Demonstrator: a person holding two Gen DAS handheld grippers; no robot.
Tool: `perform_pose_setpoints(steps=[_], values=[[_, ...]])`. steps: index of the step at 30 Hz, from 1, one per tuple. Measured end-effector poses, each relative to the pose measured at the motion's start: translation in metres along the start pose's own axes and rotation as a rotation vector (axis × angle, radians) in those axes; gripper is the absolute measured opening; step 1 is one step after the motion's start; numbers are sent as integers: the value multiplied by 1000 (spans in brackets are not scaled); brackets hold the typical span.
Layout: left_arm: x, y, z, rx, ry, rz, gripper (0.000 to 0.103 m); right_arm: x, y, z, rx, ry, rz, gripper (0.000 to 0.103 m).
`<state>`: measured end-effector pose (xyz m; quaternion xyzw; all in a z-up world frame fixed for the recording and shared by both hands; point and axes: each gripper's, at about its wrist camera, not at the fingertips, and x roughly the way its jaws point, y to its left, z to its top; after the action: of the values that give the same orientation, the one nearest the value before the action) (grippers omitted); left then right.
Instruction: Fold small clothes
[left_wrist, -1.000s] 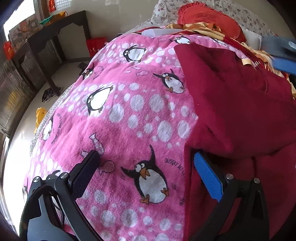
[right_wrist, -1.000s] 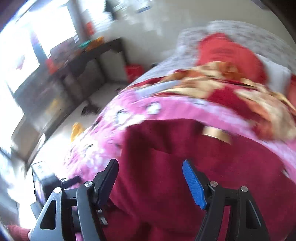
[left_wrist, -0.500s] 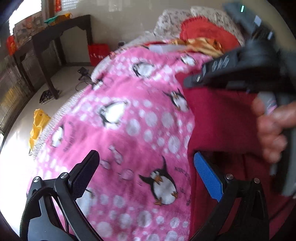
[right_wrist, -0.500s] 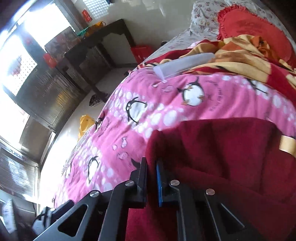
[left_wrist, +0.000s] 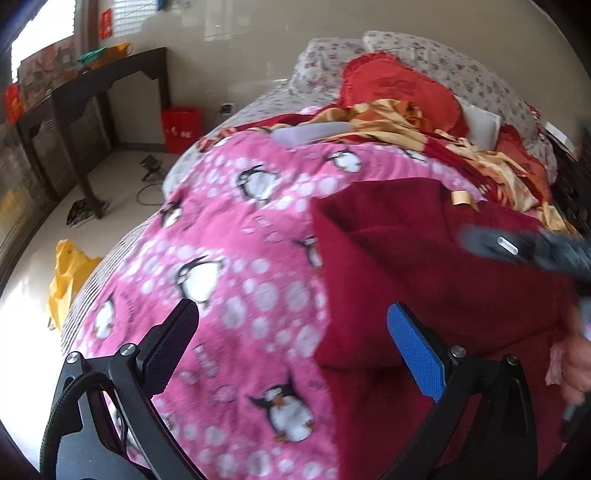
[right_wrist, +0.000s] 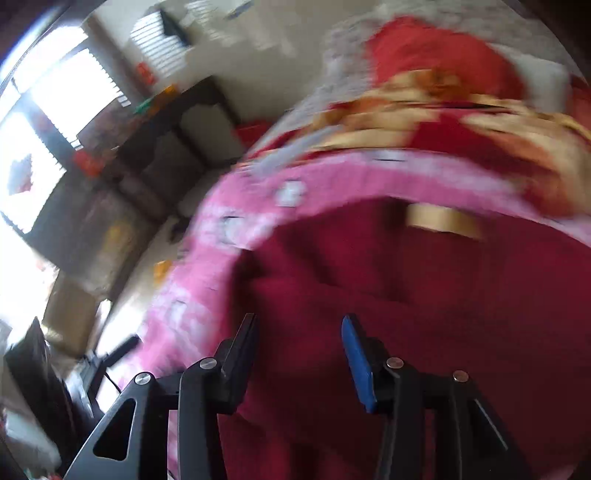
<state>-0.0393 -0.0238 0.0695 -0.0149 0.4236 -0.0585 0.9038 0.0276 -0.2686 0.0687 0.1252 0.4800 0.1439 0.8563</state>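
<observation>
left gripper | black frame, silver screws | fingers: one blue (textured), one black

The pink penguin blanket on the left side of the bed is flat and bare, so a tool could slide over it easily. On the right lies the dark red cloth, and the right tool and a hand are in the way there. At the far end, crumpled gold and red bedding and pillows block the way.
</observation>
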Motion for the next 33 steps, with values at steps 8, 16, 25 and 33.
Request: perform_pose_setpoints(steps=[8, 16, 25, 33], values=[[48, -35, 1, 98, 87, 31, 102, -44, -112, -55, 97, 5, -401, 44], [59, -39, -7, 114, 153, 61, 102, -85, -144, -64, 154, -79, -339, 45], [18, -46, 1, 158, 73, 45, 102, -211, -264, -89, 508, -310, -471, 47], [7, -48, 1, 141, 77, 45, 102, -174, -333, -31, 552, -234, -533, 47]])
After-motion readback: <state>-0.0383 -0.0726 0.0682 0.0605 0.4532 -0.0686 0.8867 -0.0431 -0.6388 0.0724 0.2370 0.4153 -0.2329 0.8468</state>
